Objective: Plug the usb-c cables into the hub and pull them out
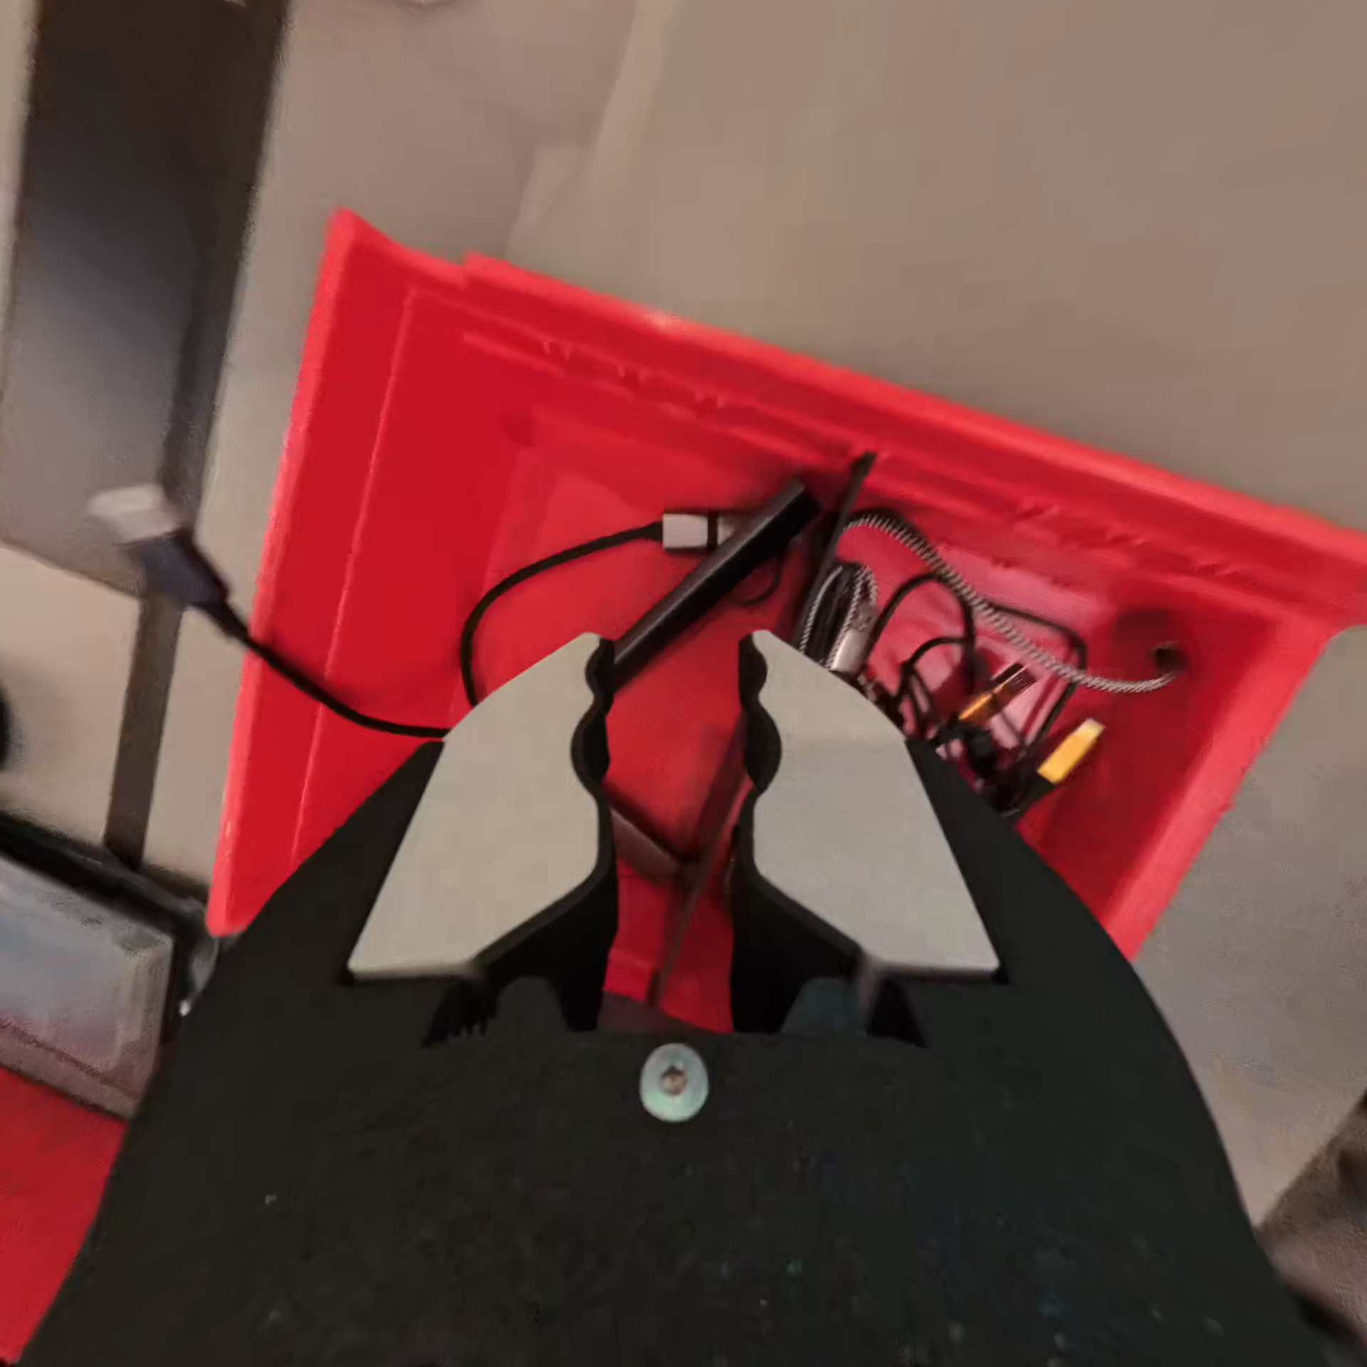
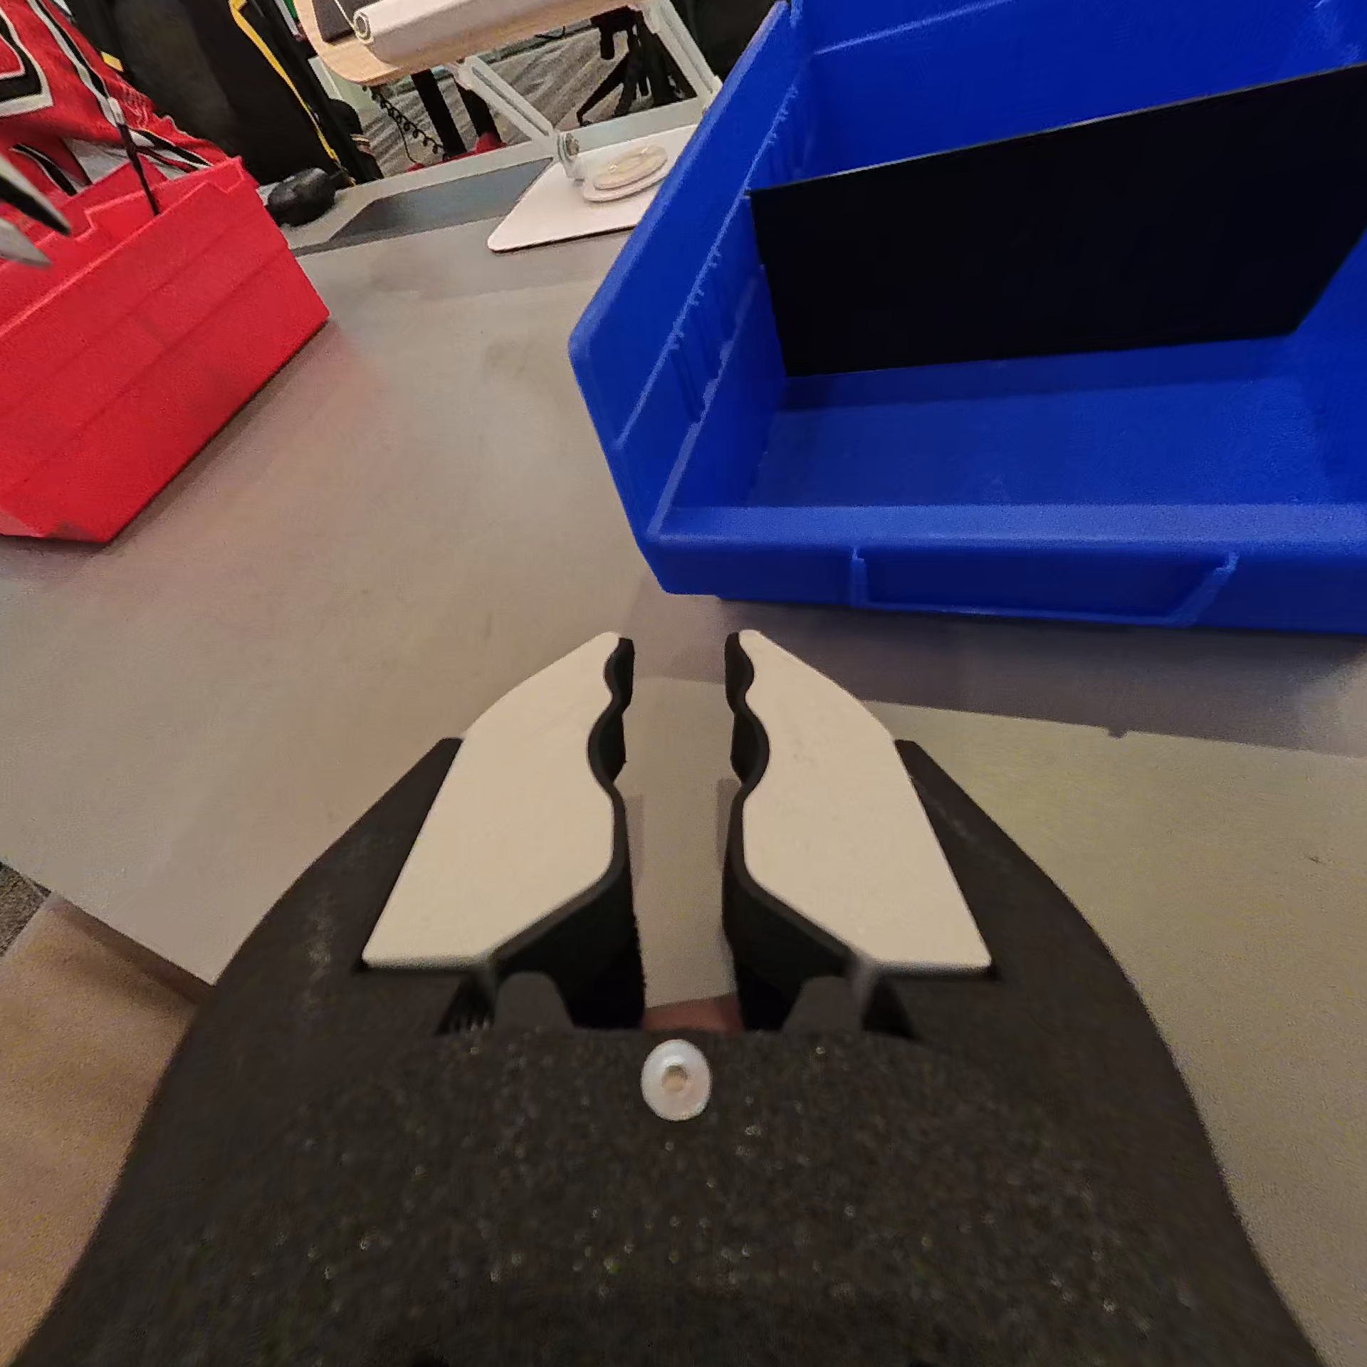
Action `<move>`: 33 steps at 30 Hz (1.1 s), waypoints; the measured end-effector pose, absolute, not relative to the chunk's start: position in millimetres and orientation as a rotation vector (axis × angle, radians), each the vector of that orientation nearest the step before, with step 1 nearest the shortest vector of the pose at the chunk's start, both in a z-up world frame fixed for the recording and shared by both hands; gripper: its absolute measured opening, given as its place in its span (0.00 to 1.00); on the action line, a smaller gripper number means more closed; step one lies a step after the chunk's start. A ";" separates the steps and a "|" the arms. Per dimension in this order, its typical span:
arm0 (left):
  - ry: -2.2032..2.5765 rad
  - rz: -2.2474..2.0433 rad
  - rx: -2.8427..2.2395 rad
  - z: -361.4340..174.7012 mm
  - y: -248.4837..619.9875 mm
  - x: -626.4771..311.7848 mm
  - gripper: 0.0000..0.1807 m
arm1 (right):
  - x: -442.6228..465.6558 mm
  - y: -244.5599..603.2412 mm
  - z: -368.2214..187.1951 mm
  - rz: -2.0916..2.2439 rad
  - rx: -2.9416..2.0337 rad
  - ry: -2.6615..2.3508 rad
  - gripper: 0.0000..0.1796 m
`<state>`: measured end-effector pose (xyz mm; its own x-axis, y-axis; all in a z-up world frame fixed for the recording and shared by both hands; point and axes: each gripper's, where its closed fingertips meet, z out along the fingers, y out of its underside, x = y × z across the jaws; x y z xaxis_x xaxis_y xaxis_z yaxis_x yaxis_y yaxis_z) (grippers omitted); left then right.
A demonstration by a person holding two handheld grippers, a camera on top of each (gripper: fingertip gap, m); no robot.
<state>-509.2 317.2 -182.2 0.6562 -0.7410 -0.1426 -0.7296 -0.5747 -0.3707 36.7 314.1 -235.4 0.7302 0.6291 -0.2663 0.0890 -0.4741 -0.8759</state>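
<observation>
Grey desk [image 2: 370, 518]. Dark hub [image 1: 710, 573] lies in red bin [image 1: 414, 518], left of its black divider [image 1: 828, 562]; cable pile [image 1: 962, 680] on the other side. Left claw [image 1: 674, 666] above the bin, parted, empty. Right claw [image 2: 678, 658] parted, empty, near blue bin [image 2: 962, 562].

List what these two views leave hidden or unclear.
- Left wrist view: hub, its ports too blurred to count; near end behind the left gripper fingers.
- Left wrist view: cable bundle, tangled, count unclear.
- Right wrist view: blue bin, rear compartment hidden by its black divider.
</observation>
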 end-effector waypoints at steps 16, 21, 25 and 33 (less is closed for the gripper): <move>1.775 0.154 -2.587 -272.9 328.0 -549.7 0.06 | 27.8 305.8 -242.8 0.679 -1.977 -0.668 0.13; 1.415 0.120 -2.417 -206.3 342.5 -544.6 0.05 | 27.1 305.0 -241.1 0.660 -1.963 -0.672 0.12; 1.125 -0.146 -2.194 -127.7 336.9 -502.0 0.05 | 22.7 303.9 -227.9 0.669 -1.897 -0.665 0.12; 1.199 -1.030 -1.913 -55.0 249.6 -333.9 0.05 | -51.3 259.4 -166.1 0.756 -1.533 -1.076 0.14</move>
